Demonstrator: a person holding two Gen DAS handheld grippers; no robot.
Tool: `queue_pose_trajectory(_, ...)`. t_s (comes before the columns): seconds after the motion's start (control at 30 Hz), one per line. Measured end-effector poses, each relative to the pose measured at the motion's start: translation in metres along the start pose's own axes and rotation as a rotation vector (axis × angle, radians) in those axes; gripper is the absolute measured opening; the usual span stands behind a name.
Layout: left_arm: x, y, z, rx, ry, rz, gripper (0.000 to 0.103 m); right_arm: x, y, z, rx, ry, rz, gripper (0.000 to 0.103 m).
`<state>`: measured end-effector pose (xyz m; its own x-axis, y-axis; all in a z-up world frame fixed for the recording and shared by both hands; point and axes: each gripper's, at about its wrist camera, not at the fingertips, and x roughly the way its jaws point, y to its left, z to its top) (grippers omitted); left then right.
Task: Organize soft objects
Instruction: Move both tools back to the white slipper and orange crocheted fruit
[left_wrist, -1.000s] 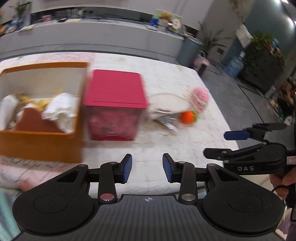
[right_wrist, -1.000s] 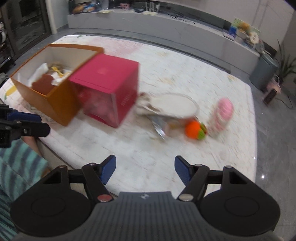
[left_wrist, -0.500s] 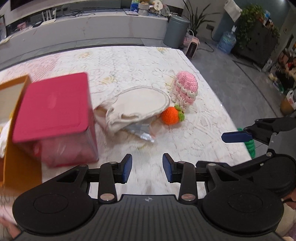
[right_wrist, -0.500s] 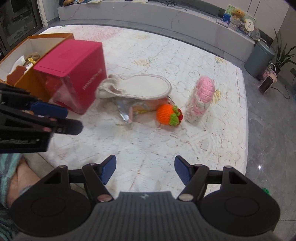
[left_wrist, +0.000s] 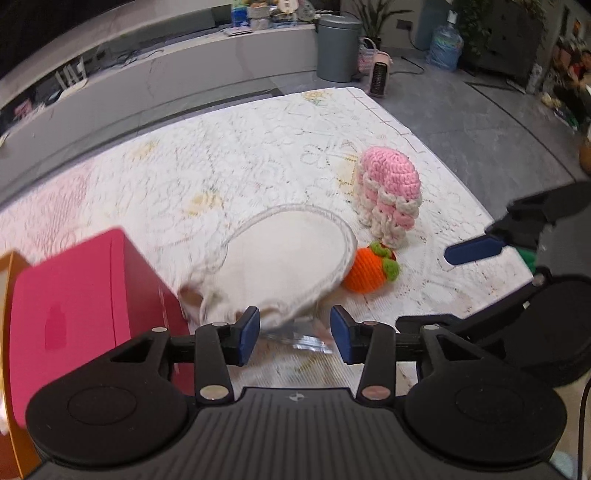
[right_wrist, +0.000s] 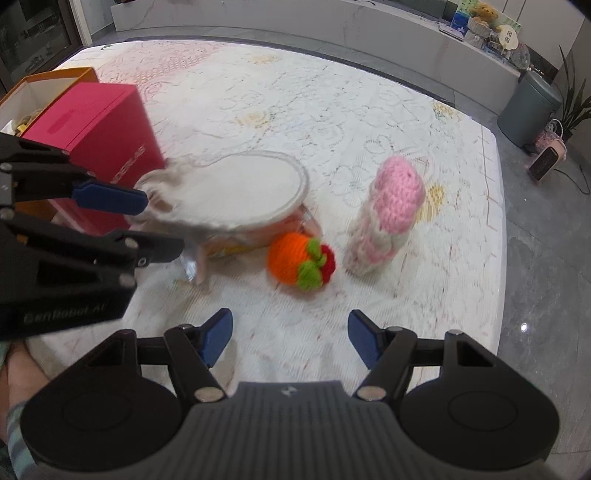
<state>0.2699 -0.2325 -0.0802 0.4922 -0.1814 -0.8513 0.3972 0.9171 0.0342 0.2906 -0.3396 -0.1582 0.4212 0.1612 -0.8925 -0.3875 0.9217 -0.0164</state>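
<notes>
A cream fabric pouch (left_wrist: 288, 258) lies on the white lace tablecloth (left_wrist: 258, 147), over a shiny plastic packet (left_wrist: 303, 338). An orange crochet fruit (left_wrist: 369, 269) and a pink-and-white crochet toy (left_wrist: 388, 192) sit to its right. My left gripper (left_wrist: 294, 334) is open and empty, close over the pouch's near edge. My right gripper (right_wrist: 290, 338) is open and empty, just short of the orange fruit (right_wrist: 295, 262). The pouch (right_wrist: 229, 192) and pink toy (right_wrist: 388, 210) also show in the right wrist view.
A magenta box (left_wrist: 74, 306) stands left of the pouch, with an open orange box (right_wrist: 51, 79) behind it holding soft items. The table's right edge (right_wrist: 498, 221) drops to a grey floor. A grey bin (left_wrist: 338, 48) and a small heater (left_wrist: 380, 74) stand beyond.
Both grippers have moved forward and right, away from the boxes and closer to the pouch and crochet toys. Both stay open and empty.
</notes>
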Motion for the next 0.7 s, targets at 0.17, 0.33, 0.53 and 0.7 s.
queue_pose_trajectory(0.17,0.014,-0.004,0.012,0.102,0.022,0.038,0.051,0.01,-0.005,0.012,-0.015,-0.006,0.012,0.068)
queue_pose_trajectory(0.33,0.029,0.001,0.019,0.118,0.055,-0.007,0.05,0.025,-0.008,0.017,-0.015,0.007,0.032,0.062)
queue_pose_trajectory(0.53,0.025,-0.006,0.02,0.246,0.07,-0.035,0.057,0.034,-0.001,0.02,-0.107,0.005,0.019,0.061)
queue_pose_trajectory(0.7,0.034,-0.004,0.022,0.296,0.097,0.006,0.064,0.04,0.002,0.022,-0.179,-0.003,0.005,0.062)
